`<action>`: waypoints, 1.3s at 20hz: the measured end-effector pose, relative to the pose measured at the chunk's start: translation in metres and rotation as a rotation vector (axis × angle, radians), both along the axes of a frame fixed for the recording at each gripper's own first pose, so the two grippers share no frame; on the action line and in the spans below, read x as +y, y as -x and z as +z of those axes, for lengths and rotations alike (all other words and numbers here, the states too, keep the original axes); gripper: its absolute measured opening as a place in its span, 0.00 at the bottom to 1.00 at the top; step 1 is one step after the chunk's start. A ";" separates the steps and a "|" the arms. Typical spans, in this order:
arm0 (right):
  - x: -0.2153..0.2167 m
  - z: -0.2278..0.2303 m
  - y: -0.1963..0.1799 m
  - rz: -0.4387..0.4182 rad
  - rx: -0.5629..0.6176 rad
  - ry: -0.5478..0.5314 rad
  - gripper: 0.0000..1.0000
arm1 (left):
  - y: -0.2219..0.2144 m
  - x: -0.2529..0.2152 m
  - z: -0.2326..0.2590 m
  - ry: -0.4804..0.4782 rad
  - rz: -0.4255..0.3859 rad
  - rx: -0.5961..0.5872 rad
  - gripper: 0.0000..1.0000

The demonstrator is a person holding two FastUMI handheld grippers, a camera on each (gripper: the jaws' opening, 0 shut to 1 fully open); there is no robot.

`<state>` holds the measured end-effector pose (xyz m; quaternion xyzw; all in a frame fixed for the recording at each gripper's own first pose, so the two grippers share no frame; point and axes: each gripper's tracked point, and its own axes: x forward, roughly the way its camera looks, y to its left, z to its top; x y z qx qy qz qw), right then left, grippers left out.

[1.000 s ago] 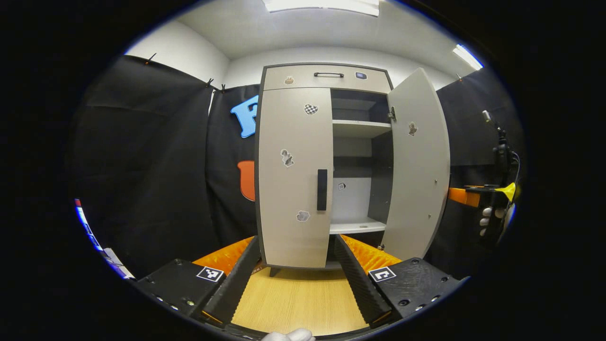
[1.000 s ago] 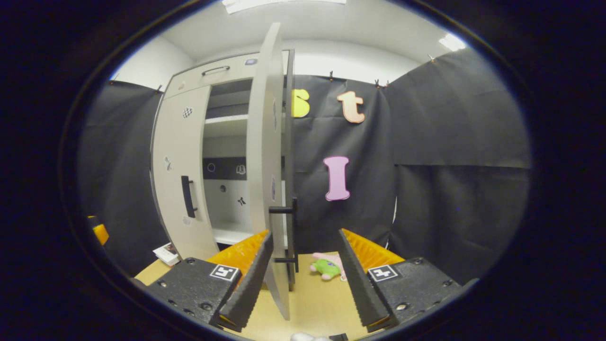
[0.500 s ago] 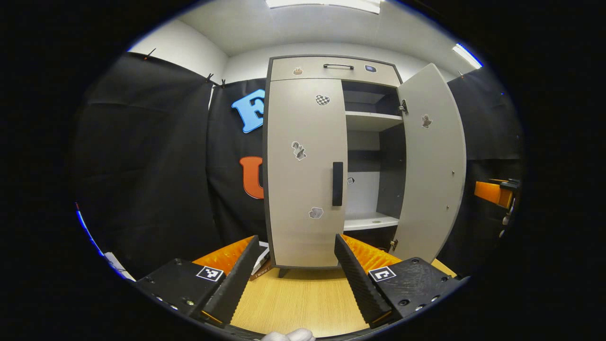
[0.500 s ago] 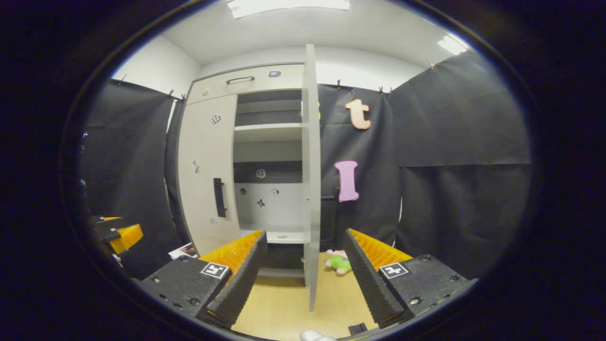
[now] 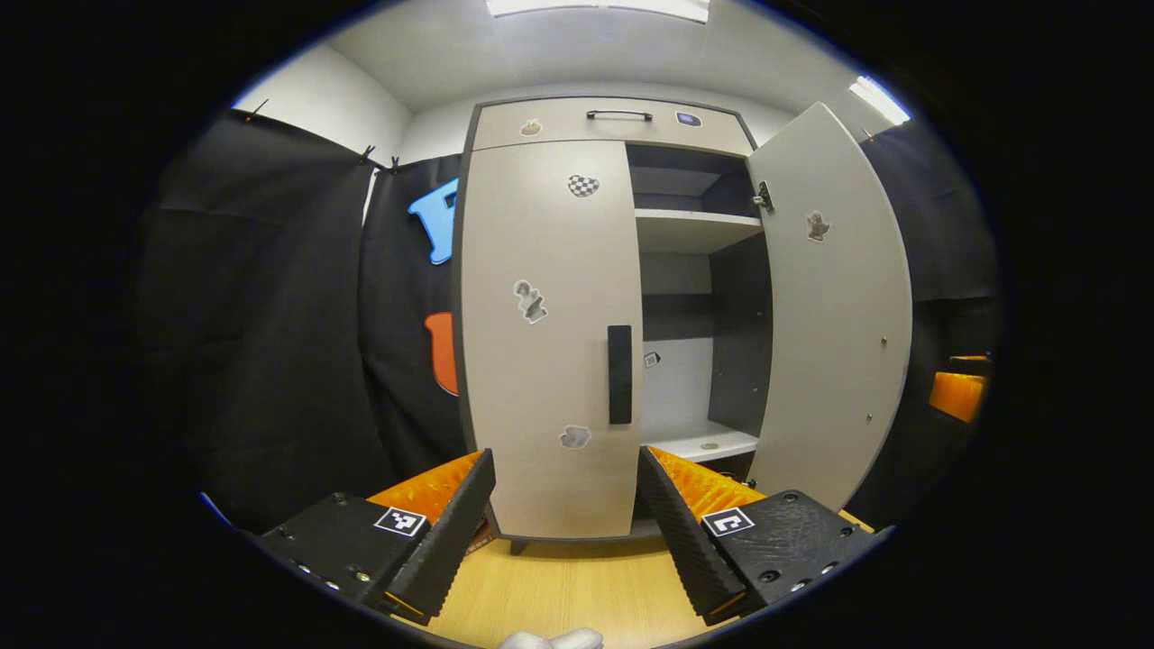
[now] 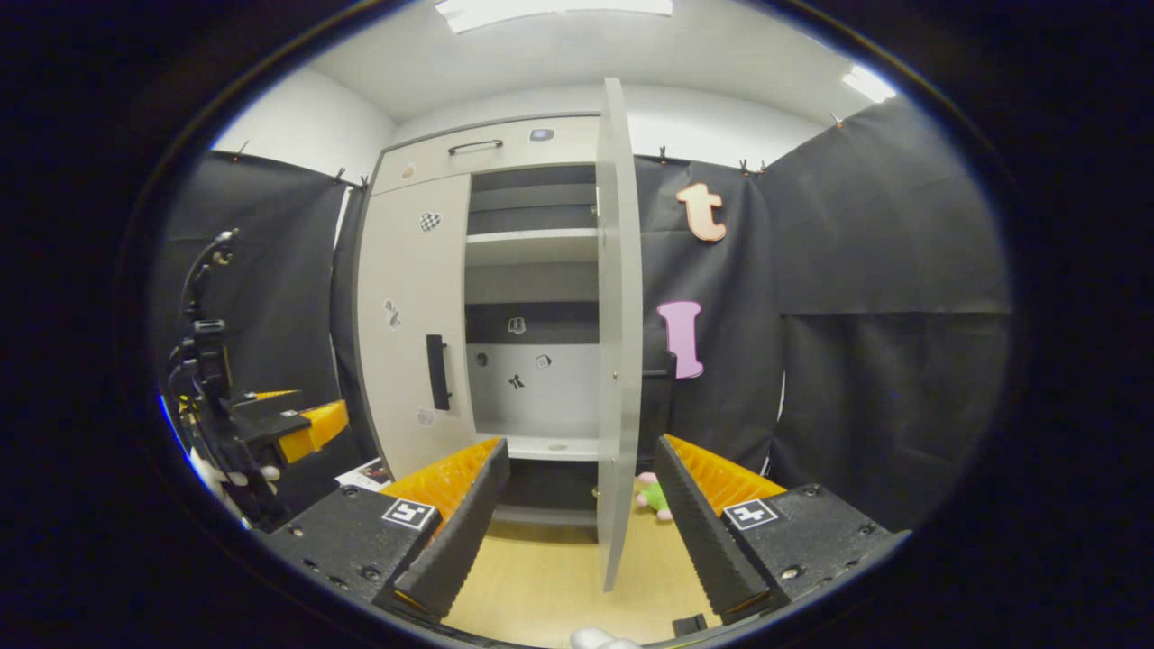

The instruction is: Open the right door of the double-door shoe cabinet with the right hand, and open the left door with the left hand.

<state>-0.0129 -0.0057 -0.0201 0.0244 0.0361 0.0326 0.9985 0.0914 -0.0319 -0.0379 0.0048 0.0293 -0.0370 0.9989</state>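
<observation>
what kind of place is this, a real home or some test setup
Most likely a staged recording booth, not a home: black cloth walls are clipped up around a lone shoe cabinet, which stands on a wood-look floor under ceiling light panels.

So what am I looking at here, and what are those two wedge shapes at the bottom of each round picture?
There is no robot: a person holds a two-fingered claw in each hand, with a wide-angle camera riding on each. The wedges are that claw's own fingers. In the left gripper view, the left claw is open, empty, and faces the cabinet's closed left door with its dark handle. In the right gripper view, the right claw is open and empty too; the right door stands swung open, seen nearly edge-on. Behind it a small green toy lies on the wooden floor.
</observation>
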 end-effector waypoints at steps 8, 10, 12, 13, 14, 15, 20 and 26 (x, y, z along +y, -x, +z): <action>-0.026 0.003 -0.014 -0.048 0.005 -0.004 1.00 | -0.106 -0.041 0.024 -0.013 -0.047 -0.053 0.95; -0.032 0.001 -0.017 -0.066 0.013 0.001 1.00 | -0.133 -0.044 0.021 -0.011 -0.043 -0.051 0.96; -0.040 -0.001 -0.021 -0.084 0.019 0.008 0.99 | -0.158 -0.047 0.012 0.005 -0.040 -0.034 0.96; -0.043 -0.002 -0.023 -0.092 0.024 0.014 1.00 | -0.168 -0.048 0.005 0.007 -0.034 -0.016 0.96; -0.046 -0.003 -0.026 -0.098 0.030 0.019 1.00 | -0.178 -0.049 0.000 0.013 -0.032 -0.009 0.96; -0.048 -0.004 -0.029 -0.103 0.035 0.021 0.99 | -0.185 -0.050 -0.005 0.014 -0.032 0.004 0.96; -0.051 -0.008 -0.042 -0.111 0.055 0.032 1.00 | -0.207 -0.058 -0.011 -0.001 -0.041 0.000 0.81; -0.050 -0.013 -0.051 -0.094 0.070 0.027 1.00 | -0.213 -0.057 -0.014 -0.026 -0.022 -0.016 0.51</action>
